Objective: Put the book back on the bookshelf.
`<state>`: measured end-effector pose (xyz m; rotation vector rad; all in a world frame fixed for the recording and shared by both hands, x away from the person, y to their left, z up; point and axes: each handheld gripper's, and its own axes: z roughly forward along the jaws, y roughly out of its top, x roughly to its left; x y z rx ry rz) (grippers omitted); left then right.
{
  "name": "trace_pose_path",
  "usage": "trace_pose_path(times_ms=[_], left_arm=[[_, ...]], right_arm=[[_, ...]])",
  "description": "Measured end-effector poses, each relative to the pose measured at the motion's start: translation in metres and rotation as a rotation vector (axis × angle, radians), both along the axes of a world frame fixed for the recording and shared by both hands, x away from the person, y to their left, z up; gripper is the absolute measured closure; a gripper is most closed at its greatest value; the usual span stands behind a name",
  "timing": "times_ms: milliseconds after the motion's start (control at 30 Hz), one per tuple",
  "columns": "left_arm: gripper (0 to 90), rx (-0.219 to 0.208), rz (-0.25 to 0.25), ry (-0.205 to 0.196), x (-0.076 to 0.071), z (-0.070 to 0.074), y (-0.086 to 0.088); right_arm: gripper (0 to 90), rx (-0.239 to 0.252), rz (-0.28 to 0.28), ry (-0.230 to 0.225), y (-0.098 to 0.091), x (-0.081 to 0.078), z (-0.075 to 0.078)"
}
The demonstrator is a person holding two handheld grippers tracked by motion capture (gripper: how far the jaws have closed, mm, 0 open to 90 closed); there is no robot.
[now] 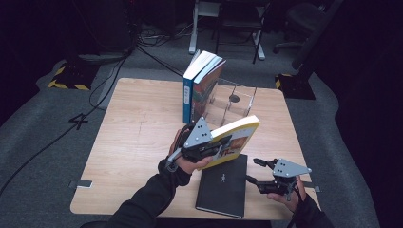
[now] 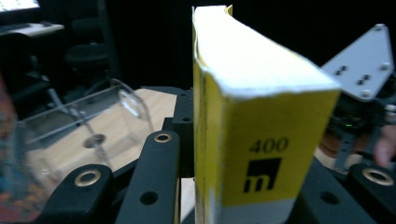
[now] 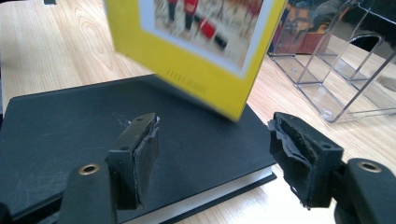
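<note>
A thick yellow book (image 1: 237, 135) is held tilted above the wooden table (image 1: 138, 128), its spine end clamped in my left gripper (image 1: 223, 145). In the left gripper view the book (image 2: 261, 140) stands between the black fingers (image 2: 154, 177), which press on its covers. A black hardcover book (image 1: 223, 185) lies flat near the table's front edge, partly under the yellow one. My right gripper (image 1: 254, 171) hovers just right of the black book, open. In the right gripper view its jaws (image 3: 212, 144) stand apart over the black cover (image 3: 70, 126), with nothing between them and the yellow book (image 3: 201, 51) beyond.
A clear acrylic book rack (image 1: 233, 102) with several dividers stands at the back of the table. Two books (image 1: 199, 80) stand upright at its left end. Chairs and cables sit on the dark floor behind the table.
</note>
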<state>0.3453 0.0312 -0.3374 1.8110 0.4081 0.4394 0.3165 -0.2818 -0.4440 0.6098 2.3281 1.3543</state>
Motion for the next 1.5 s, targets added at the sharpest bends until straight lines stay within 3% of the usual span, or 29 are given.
trace_pose_path(times_ms=[233, 367, 500, 800, 1200, 1300, 1500], left_arm=[[74.9, 0.003, 0.094, -0.011, 0.02, 0.004, 0.008], [75.0, 0.037, 0.171, -0.049, 0.031, 0.001, 0.007], [75.0, 0.018, 0.223, -0.055, 0.042, -0.001, 0.009], [75.0, 0.033, 0.331, -0.059, 0.07, -0.004, 0.005], [74.9, 0.084, 0.415, -0.045, 0.106, -0.013, -0.018], [74.9, 0.081, 0.433, -0.013, 0.122, -0.019, -0.027], [74.9, 0.097, 0.459, -0.032, 0.139, -0.023, -0.042]], right_arm=[[32.8, -0.003, 0.002, 0.007, 0.0, 0.001, -0.002], [31.8, 0.015, 0.033, 0.015, 0.001, -0.001, -0.002], [31.5, -0.008, 0.042, 0.019, 0.006, -0.002, -0.004], [31.3, -0.054, 0.063, 0.037, 0.015, -0.003, -0.012], [31.5, -0.101, 0.075, 0.035, 0.019, -0.004, -0.016], [32.0, -0.112, 0.081, 0.037, 0.019, -0.005, -0.016], [32.2, -0.112, 0.091, 0.038, 0.02, -0.005, -0.017]])
